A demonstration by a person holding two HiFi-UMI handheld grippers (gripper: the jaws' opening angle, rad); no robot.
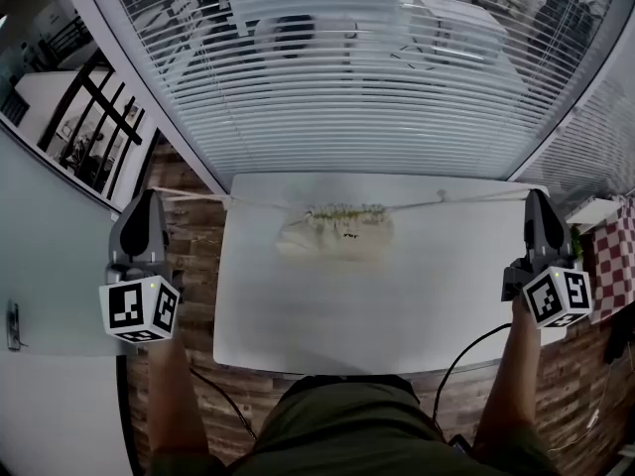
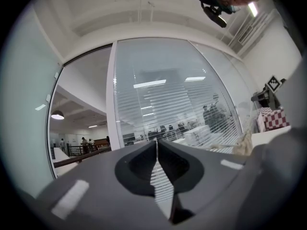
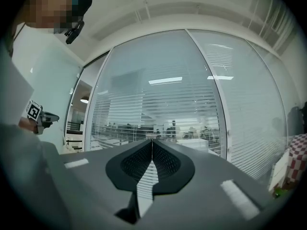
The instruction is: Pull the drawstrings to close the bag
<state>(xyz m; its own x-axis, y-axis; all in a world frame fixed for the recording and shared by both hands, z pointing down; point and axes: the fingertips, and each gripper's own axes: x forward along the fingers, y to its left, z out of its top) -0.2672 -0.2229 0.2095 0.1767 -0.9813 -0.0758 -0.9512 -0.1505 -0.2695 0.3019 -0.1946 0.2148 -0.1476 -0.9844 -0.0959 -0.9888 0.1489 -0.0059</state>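
1. The bag [image 1: 337,234], pale cloth, lies on its side on the table [image 1: 377,305], at mid-width and near the far edge.
2. Its mouth faces the far edge and is gathered into tight puckers. What is inside cannot be seen.
3. The left drawstring [image 1: 193,195] runs in a near-straight line from the puckered mouth, past the table's left edge, to the tip of the left tool [image 1: 149,198].
4. The right drawstring [image 1: 456,199] runs likewise over the table top to the tip of the right tool [image 1: 536,198].
5. Left tool [image 2: 157,140]: jaws pressed together at the tips. The head view shows the cord ending there; in the left gripper view the cord is too thin to make out.
6. Right tool [image 3: 152,139]: jaws likewise pressed together at the tips, where the cord ends.
7. The two tools are well apart, one beyond each side of the table.
8. Beyond the table stands a glass wall with slatted blinds [image 1: 327,87].
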